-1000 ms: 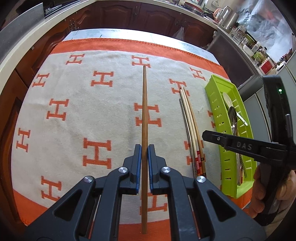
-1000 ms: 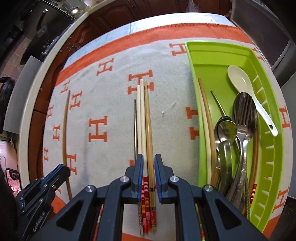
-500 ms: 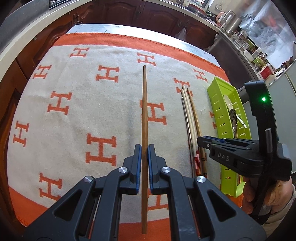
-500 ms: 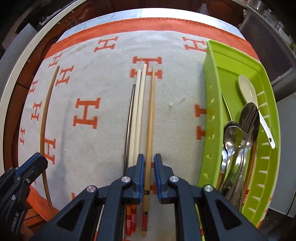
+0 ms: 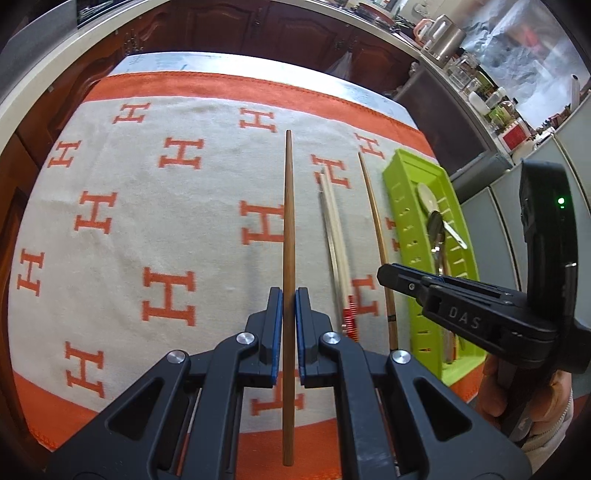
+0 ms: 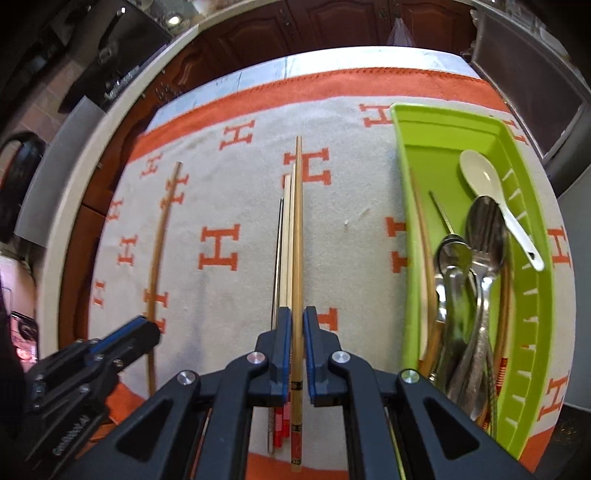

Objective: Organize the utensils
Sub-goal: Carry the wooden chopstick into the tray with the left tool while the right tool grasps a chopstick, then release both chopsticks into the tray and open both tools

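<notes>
My left gripper (image 5: 289, 303) is shut on a dark brown wooden chopstick (image 5: 288, 206) that points away over the orange-and-cream cloth (image 5: 155, 229). Off to its right, my right gripper (image 5: 386, 275) holds a lighter chopstick (image 5: 373, 214). From the right wrist view, the right gripper (image 6: 296, 326) is shut on that light brown chopstick (image 6: 297, 229), whose near end is red and black. Under it on the cloth lie two pale chopsticks (image 6: 285, 251) and a thin metal one (image 6: 277, 258). The left gripper (image 6: 125, 338) with its dark chopstick (image 6: 159, 247) shows at lower left.
A lime-green tray (image 6: 410, 229) stands along the cloth's right side and holds metal spoons (image 6: 484, 243), a white ceramic spoon (image 6: 480, 177) and several chopsticks. A hand (image 5: 495, 391) grips the right tool. Dark wooden cabinets (image 5: 295, 29) and a cluttered counter (image 5: 480, 92) lie beyond the table.
The right gripper closed on the light brown chopstick and raised it off the pale ones. The left gripper kept its dark chopstick and rose slightly.
</notes>
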`<state>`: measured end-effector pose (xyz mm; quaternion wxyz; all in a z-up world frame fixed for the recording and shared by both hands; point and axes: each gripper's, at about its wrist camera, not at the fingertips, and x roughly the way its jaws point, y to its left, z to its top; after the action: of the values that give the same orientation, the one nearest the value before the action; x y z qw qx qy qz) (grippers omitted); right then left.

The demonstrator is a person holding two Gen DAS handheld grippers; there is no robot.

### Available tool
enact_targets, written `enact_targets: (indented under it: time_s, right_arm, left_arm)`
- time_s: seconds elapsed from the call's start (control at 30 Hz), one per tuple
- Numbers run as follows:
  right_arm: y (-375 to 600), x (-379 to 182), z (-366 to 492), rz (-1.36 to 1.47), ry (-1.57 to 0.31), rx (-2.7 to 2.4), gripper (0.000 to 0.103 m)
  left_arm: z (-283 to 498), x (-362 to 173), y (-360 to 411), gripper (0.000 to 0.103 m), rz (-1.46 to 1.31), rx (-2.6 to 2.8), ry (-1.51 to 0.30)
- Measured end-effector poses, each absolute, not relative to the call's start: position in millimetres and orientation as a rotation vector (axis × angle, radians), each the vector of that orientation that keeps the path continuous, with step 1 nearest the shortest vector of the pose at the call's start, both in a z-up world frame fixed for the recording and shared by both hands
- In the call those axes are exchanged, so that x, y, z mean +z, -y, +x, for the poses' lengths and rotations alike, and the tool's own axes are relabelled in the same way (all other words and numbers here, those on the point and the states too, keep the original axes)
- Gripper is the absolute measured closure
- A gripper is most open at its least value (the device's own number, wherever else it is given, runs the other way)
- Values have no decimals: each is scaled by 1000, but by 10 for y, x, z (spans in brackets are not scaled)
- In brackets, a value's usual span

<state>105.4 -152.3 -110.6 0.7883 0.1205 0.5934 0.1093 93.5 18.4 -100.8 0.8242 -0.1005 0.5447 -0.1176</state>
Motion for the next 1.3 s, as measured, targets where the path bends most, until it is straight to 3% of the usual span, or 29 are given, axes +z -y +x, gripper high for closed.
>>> enact_targets:
  time_s: [0.47,0.77,1.13,1.23,1.3]
  right_arm:
    - [2692,-579,775,372,-1122,125,97]
    - [2895,-768,794,316,-1147,82,97]
    - [2850,-1080,843,277,-1239,120,96]
    - [2840,-1076,808,291,-1234,120,95]
    - [2851,-1068,785,305,-1228,116,95]
  left_arm:
    - [1049,-662,926,99,-189,-455,-1204]
    - [1254,-986,1588,98,-254,-486,-1308]
    - [1278,-1196,1767,98,-203,-449,-1337]
    - [1227,-1093,1713,87,-173,-438,-1319]
    - [1191,-987,1604,68,-168,-428,-1297]
